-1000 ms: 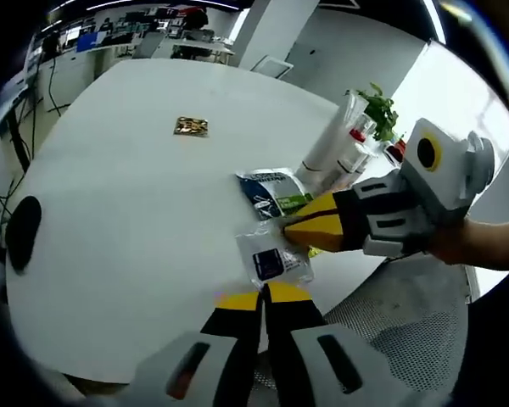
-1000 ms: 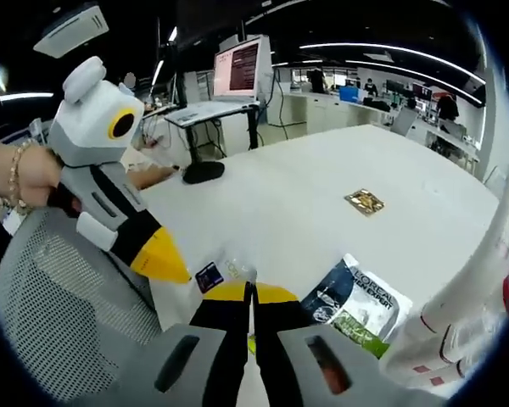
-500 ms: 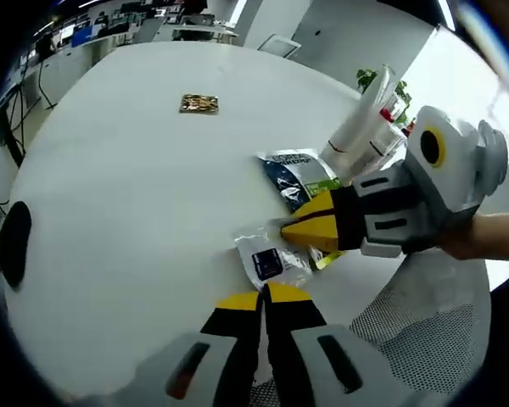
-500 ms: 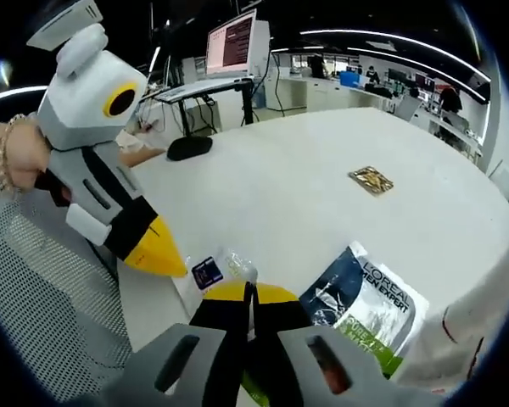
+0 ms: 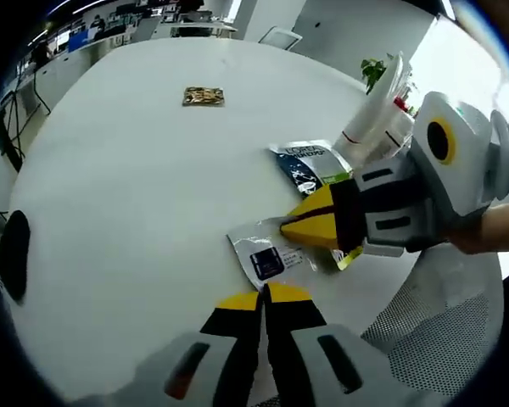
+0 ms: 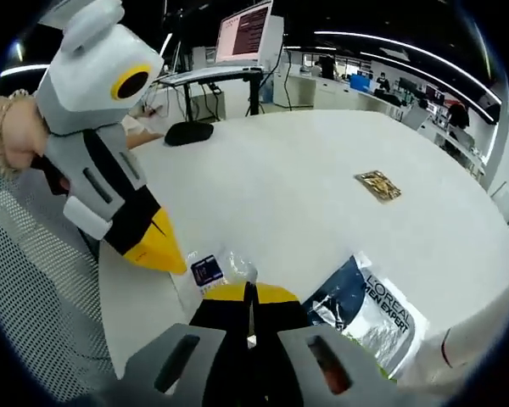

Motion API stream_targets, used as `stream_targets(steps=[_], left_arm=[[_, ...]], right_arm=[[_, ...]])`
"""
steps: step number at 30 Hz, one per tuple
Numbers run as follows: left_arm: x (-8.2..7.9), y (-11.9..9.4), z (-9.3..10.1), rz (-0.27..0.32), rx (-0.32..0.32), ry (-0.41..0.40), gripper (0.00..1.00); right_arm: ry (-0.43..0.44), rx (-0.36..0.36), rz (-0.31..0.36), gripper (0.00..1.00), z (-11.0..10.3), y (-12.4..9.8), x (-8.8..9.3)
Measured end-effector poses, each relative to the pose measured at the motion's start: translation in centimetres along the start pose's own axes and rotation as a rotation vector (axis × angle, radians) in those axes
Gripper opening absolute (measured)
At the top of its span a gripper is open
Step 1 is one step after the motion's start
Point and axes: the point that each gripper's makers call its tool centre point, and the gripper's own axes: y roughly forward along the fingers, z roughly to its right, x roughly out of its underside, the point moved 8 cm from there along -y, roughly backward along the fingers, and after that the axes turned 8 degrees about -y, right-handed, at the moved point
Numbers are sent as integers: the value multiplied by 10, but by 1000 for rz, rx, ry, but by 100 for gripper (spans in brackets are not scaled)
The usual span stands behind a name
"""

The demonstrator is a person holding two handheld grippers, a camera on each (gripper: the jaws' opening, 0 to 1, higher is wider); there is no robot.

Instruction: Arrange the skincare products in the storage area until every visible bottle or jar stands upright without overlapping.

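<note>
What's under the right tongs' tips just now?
The clear sachet with a dark label lies flat on the white table, beneath the right tongs. A green edge peeks out; the rest is covered.

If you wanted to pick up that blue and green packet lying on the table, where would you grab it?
Probably by an edge. The blue and green packet lies flat on the white table, so jaws cannot straddle it from above. I would slide in low from its open side, away from the white tubes, and pinch the thin sealed rim.
</note>
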Motion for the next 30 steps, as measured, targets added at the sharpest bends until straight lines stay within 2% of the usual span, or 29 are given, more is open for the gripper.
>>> stream_targets(steps=[4, 5, 7, 11, 13, 15, 19, 20, 23, 26, 30], left_arm=[[0, 1, 2, -5, -1, 24, 0], [0, 1, 2, -4, 7, 78, 1], [1, 0, 3, -12, -2, 97, 4], [-1, -4, -1, -10, -52, 191, 13], [-6, -6, 4, 43, -53, 264, 15], [-11, -7, 13, 99, -25, 335, 15], [-22, 2, 23, 177, -6, 466, 20], [-23, 6, 23, 177, -8, 483, 21], [-20, 16, 23, 106, -77, 567, 21], [-17, 22, 22, 91, -73, 574, 21], [-18, 20, 21, 108, -65, 573, 21]], right_arm=[[-9, 9, -3, 1, 0, 1, 0], [-16, 11, -3, 1, 1, 3, 0], [-20, 13, -4, 1, 0, 3, 0], [-9, 18, 0, 1, 1, 2, 0], [-12, 20, 1, 1, 0, 2, 0], [-13, 19, 2, 1, 0, 2, -1], [-18, 18, 4, 1, 0, 1, 0], [-19, 18, 3, 1, 0, 1, 0], [-24, 16, 2, 1, 0, 2, -1], [-31, 13, 1, 1, -1, 1, -1], [-32, 13, 5, 1, 0, 1, -1]])
